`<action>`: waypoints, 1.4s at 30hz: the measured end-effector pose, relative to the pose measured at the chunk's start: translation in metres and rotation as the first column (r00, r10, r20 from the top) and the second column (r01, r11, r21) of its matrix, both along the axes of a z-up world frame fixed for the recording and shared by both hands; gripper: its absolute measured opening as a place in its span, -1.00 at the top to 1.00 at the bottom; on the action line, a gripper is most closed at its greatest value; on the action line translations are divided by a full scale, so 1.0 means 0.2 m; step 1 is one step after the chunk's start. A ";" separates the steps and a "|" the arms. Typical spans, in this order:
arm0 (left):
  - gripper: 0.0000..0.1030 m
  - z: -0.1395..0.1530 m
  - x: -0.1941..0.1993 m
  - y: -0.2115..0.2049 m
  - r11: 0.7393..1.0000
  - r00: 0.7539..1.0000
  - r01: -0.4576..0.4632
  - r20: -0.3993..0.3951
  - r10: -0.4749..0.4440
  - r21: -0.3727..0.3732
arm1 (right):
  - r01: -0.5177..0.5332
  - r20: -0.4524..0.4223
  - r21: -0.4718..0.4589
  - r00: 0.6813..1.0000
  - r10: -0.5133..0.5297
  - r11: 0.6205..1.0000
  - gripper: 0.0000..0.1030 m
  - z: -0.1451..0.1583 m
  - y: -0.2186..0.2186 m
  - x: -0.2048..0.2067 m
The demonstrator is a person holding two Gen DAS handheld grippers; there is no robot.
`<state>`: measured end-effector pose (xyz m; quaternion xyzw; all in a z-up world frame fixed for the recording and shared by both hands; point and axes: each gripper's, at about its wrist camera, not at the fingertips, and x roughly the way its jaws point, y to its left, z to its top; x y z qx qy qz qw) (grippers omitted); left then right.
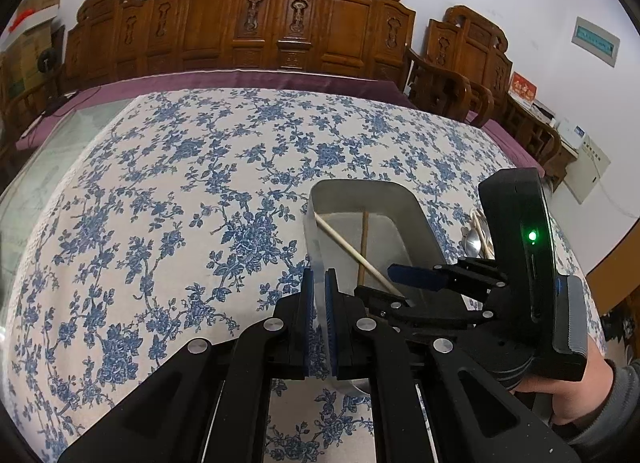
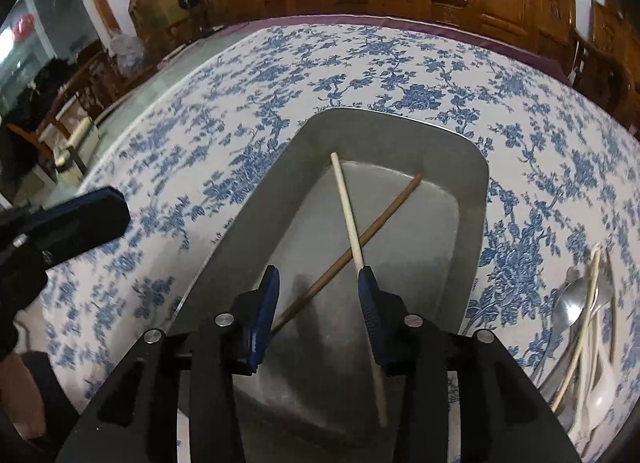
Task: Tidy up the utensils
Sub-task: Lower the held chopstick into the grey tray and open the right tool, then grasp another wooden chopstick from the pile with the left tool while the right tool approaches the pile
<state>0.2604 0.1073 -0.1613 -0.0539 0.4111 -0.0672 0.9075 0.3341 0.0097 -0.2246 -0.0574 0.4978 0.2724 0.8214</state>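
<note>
Blue floral tablecloth (image 1: 168, 191) is covering the table, carved wooden chairs (image 1: 240, 23) standing behind. Spoons and chopsticks pile (image 2: 588, 323) is lying right of the metal tray (image 2: 472, 199). Pale chopstick (image 2: 350, 219) is crossing brown chopstick (image 2: 384, 219) inside the tray. Left gripper (image 1: 320, 283) is clamping the tray's near rim. Right gripper (image 2: 318, 283) is hovering over the tray, fingers apart, gripping nothing.

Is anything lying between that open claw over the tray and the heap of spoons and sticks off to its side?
Nothing visible: only bare flowered tablecloth and the tray's rim separate the right gripper from the utensil pile.
</note>
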 end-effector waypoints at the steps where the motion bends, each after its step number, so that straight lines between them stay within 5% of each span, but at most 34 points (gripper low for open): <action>1: 0.91 0.00 0.00 0.00 1.000 1.000 0.000 -0.001 0.000 0.001 | 0.007 0.001 0.006 1.000 -0.007 1.000 0.16 0.01 -0.01 0.00; 9: 0.87 -0.01 0.00 -0.03 1.000 1.000 0.010 0.001 -0.010 0.018 | 0.048 0.076 0.023 0.996 -0.050 0.999 0.16 0.11 -0.19 -0.03; 17: 0.09 0.03 -0.07 -0.18 0.997 0.997 0.065 0.033 -0.066 0.038 | 0.082 0.153 0.046 0.984 -0.088 0.996 0.20 0.30 -0.51 -0.14; 30: 0.00 0.10 -0.15 -0.51 0.984 0.983 0.172 0.049 -0.175 0.056 | 0.190 0.183 0.014 0.965 -0.190 0.982 0.20 0.33 -1.06 -0.29; 42: 0.00 -0.05 -0.18 -0.91 0.949 0.953 0.304 -0.032 -0.302 0.084 | 0.238 0.160 0.042 0.957 -0.242 0.970 0.20 0.22 -1.29 -0.36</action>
